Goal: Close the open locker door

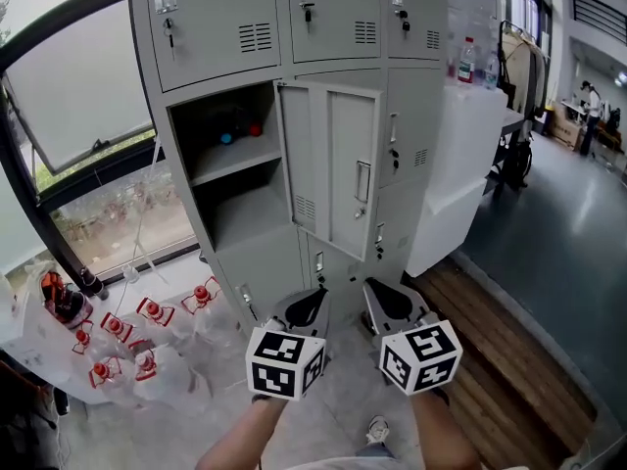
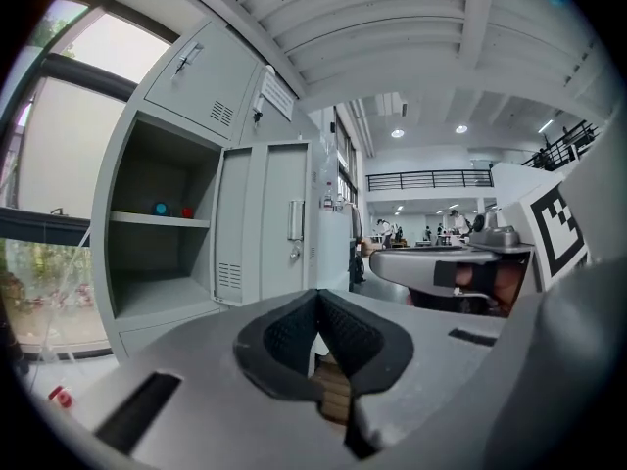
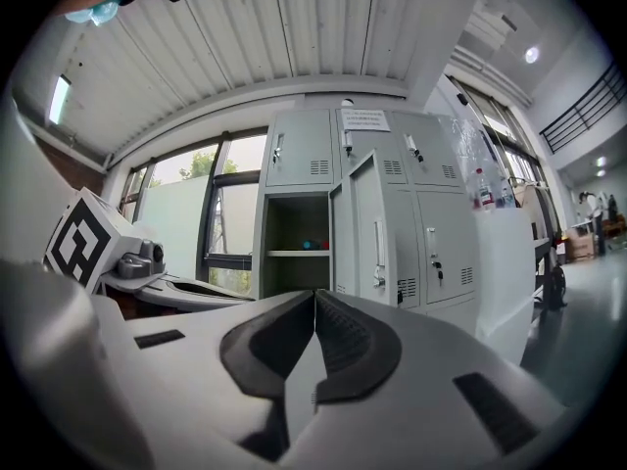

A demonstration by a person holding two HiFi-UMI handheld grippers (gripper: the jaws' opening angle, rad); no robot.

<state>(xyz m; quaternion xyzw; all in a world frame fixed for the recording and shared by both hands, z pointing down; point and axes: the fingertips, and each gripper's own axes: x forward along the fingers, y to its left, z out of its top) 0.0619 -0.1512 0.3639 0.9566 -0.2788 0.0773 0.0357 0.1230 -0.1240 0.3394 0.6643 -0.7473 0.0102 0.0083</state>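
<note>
Both claws were clenched on nothing: left gripper (image 1: 306,308), right gripper (image 1: 390,304). Locker door (image 1: 331,169) hung wide open, well ahead of both, with the shelved compartment (image 1: 230,164) exposed at its left.

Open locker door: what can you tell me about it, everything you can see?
The open locker door is a tall, pale grey panel that looks like painted sheet metal, with two long vertical pressed sections. Small vent slots sit low near its hinge edge, and a slim vertical metal handle sits near its free edge. It hangs upright, swung wide out from the right side of its middle-row compartment, partly covering the neighbouring lockers. Nothing touches it.
</note>
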